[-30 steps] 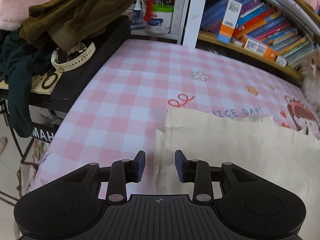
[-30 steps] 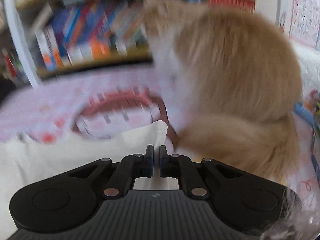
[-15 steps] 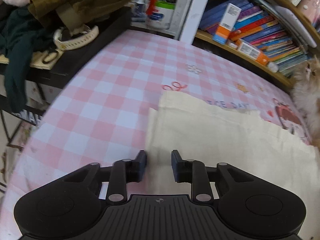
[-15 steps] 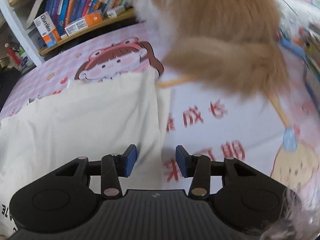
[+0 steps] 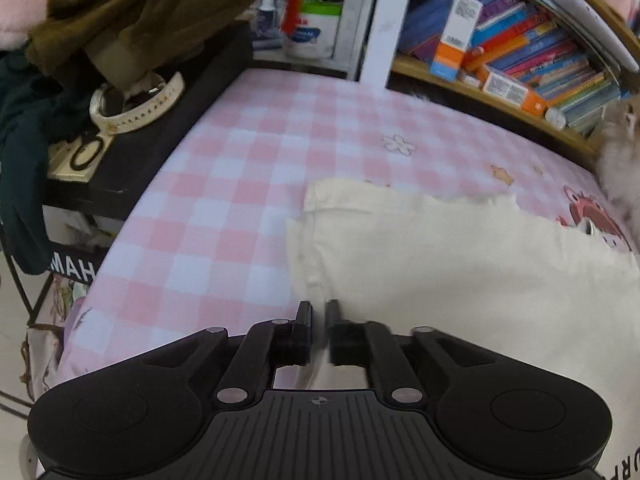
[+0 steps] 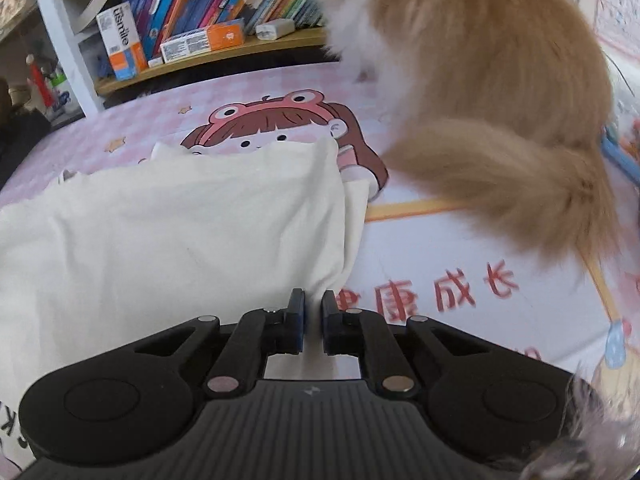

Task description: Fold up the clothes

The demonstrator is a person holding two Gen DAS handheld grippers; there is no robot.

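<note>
Pink-and-white checked bedding (image 5: 240, 184) covers the bed, with a bookshelf (image 5: 520, 64) behind it and a black side stand (image 5: 160, 120) piled with dark clothes to the left. Your cream garment (image 5: 460, 264) lies flat on the bed, spread between both tools. Your left gripper (image 5: 318, 326) has its fingers nearly together, clamped on the garment's left edge; they have just eased apart slightly, the fabric seam between them. Your right gripper (image 6: 312, 322) sits at the garment's (image 6: 180, 232) right edge, where a fold of cloth runs down into the narrow gap; its fingers have just been closing and now pinch that fold. A fluffy ginger cat (image 6: 480, 92) sits on the bedding just beyond the right edge, its tail (image 6: 512, 184) trailing over the printed sheet, clear of the garment.
</note>
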